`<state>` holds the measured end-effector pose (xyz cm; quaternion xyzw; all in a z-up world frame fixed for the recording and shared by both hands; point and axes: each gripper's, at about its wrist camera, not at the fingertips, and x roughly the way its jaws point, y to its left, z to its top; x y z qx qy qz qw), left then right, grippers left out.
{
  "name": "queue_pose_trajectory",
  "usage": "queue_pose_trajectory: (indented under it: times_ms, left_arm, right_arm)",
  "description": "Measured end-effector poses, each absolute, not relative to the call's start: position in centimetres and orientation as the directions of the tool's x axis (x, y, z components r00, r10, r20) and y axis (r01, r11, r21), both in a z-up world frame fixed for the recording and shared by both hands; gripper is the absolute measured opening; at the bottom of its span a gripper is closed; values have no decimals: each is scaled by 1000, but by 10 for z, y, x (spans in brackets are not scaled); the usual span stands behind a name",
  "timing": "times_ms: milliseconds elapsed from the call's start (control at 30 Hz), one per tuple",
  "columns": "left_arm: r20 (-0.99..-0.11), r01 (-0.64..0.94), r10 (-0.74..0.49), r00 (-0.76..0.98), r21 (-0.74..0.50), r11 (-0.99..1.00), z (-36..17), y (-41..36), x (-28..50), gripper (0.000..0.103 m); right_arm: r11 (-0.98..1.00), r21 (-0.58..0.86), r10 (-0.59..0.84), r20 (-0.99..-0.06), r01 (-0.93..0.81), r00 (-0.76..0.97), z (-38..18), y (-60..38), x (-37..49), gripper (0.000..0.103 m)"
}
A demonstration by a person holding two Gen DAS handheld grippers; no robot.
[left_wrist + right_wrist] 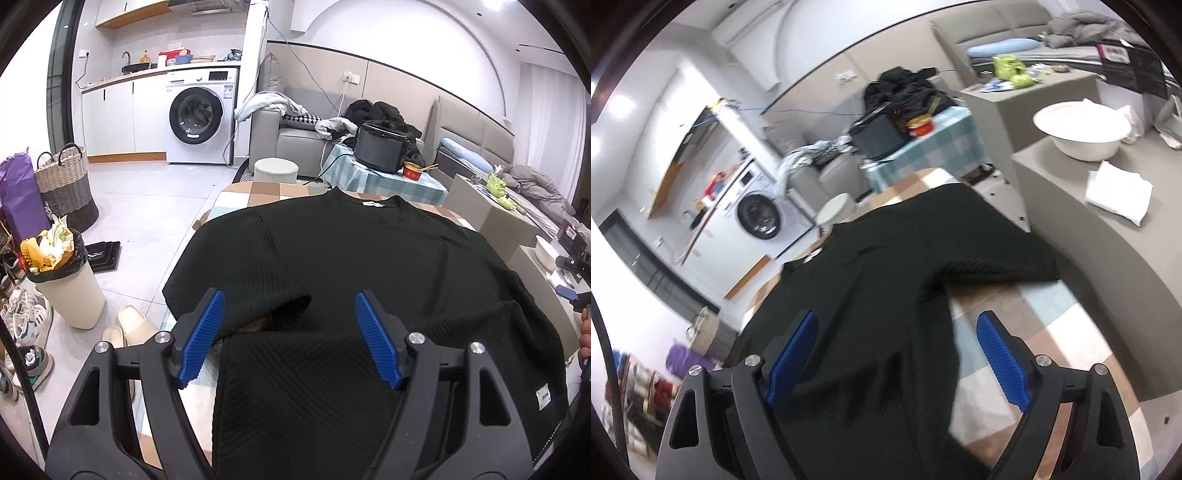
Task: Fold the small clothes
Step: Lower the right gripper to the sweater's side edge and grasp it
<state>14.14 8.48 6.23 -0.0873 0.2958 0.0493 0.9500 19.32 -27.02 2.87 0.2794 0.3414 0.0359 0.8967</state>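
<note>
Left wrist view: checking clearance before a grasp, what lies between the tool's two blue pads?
Only the black ribbed T-shirt: its folded-in sleeve and body fabric fill the gap of the open left tool. The left wrist view shows this.

I've got one black tee spread flat on the checked table, collar at the far end with a small white neck label showing. Fabric has a ribbed, chevron-like weave. On my left the short sleeve is folded in over the body, its hem curling up a bit. There's a white tag on the hem near the right edge. From the right wrist cam the tee looks blurry, with the other sleeve sticking out sideways over the cloth.
</note>
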Motion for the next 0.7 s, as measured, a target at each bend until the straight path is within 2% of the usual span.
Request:
queue_pose_trajectory:
  times_ms: [167, 467, 700]
  left_arm:
    - [-586, -139, 40, 809, -125, 982, 56, 81, 172, 69]
    - [-614, -123, 36, 788, -100, 987, 37, 66, 207, 67]
    - [-627, -115, 32, 778, -92, 989, 27, 58, 224, 67]
  right_arm:
    - [814, 552, 250, -612, 180, 750, 17, -288, 213, 88]
    - [633, 712, 356, -616, 304, 702, -26, -339, 249, 81]
    - [563, 727, 331, -635, 394, 698, -41, -367, 262, 81]
